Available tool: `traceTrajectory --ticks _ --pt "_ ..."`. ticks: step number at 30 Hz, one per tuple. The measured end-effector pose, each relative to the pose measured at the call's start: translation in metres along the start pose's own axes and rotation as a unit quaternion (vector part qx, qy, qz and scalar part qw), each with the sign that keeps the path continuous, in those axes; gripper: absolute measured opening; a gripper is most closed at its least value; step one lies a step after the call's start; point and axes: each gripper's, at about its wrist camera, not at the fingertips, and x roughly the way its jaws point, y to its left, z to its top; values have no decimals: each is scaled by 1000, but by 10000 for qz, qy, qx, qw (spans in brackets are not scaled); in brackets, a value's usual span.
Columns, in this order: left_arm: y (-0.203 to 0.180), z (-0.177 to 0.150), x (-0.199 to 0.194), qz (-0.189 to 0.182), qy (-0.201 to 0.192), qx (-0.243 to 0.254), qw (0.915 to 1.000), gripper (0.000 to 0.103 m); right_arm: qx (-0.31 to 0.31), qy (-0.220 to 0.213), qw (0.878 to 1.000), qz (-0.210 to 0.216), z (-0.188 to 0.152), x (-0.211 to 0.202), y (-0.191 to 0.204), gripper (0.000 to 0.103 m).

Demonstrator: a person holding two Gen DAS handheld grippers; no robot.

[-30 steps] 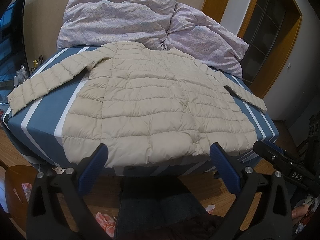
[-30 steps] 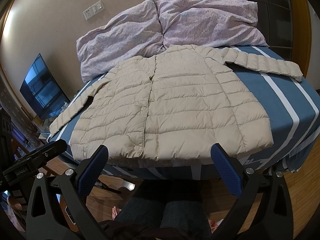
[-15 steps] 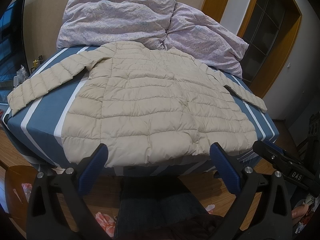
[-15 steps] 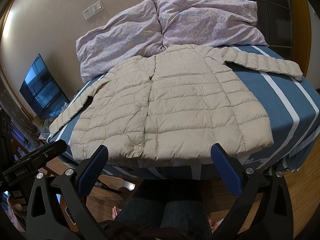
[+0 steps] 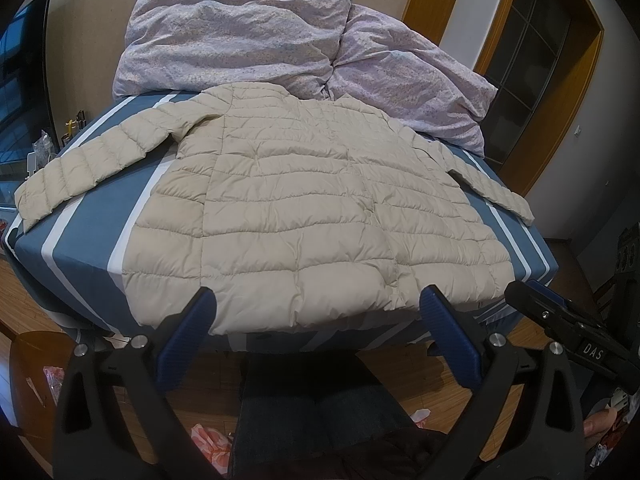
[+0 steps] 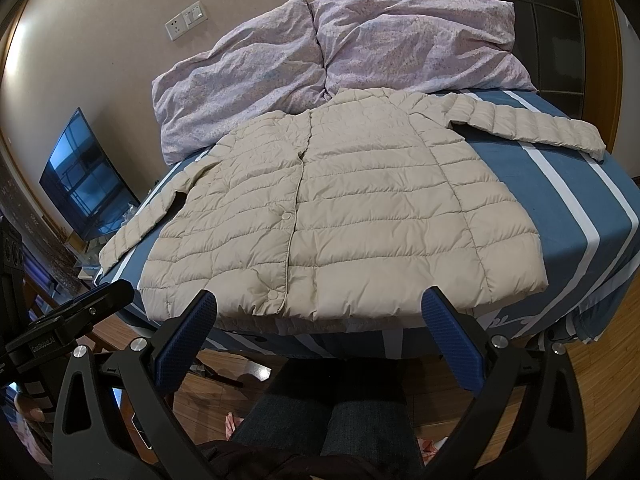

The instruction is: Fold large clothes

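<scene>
A beige quilted puffer jacket (image 5: 304, 208) (image 6: 344, 216) lies flat and front up on the blue striped bed (image 5: 92, 232) (image 6: 572, 220), both sleeves spread sideways, snaps closed down the middle. Its hem reaches the bed's near edge. My left gripper (image 5: 318, 304) hangs open just short of the hem, with nothing between its blue pads. Open as well and holding nothing, my right gripper (image 6: 318, 304) is level with the hem. Each gripper shows at the edge of the other's view.
A crumpled lilac duvet (image 5: 256, 48) (image 6: 340, 52) is piled at the bed's head. A dark screen (image 6: 84, 176) stands by the left wall and a wooden door frame (image 5: 516, 112) at right. The person's legs (image 6: 340, 412) and wood floor lie below the bed edge.
</scene>
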Motion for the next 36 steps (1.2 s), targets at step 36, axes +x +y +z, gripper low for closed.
traceTrajectory --ticks 36 --pt "8 22 44 325 113 72 9994 101 105 103 9987 -492 23 36 -17 102"
